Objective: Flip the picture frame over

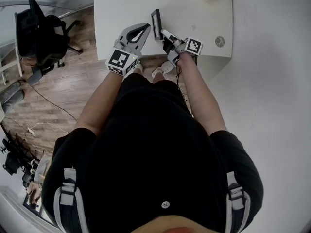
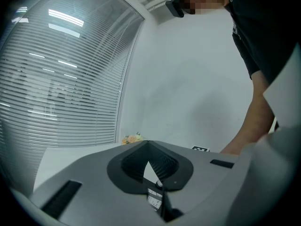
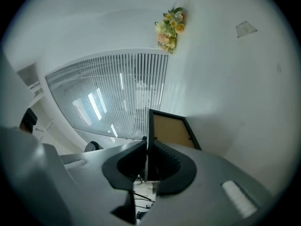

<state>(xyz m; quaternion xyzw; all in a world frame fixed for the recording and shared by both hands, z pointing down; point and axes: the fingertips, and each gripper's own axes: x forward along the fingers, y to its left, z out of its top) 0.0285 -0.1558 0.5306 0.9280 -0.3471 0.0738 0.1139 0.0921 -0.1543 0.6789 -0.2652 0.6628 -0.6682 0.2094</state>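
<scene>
Pinching picture frame (image 1: 155,23) by its near edge, right gripper (image 3: 146,149) holds it upright, upper ctr on table (image 1: 194,13), long axis running away; left gripper (image 1: 140,32) closed w/ nothing, just left

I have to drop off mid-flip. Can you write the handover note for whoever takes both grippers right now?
Right gripper: shut on one edge of the picture frame.
Left gripper: shut, empty, close beside the frame in the head view.
Frame: standing on edge over the white table, near its front edge, brown backing showing in the right gripper view. Whether it rests on the table is unclear.
Done: frame is up on edge.
Left: probably lay it down on its other face, then release.
</scene>
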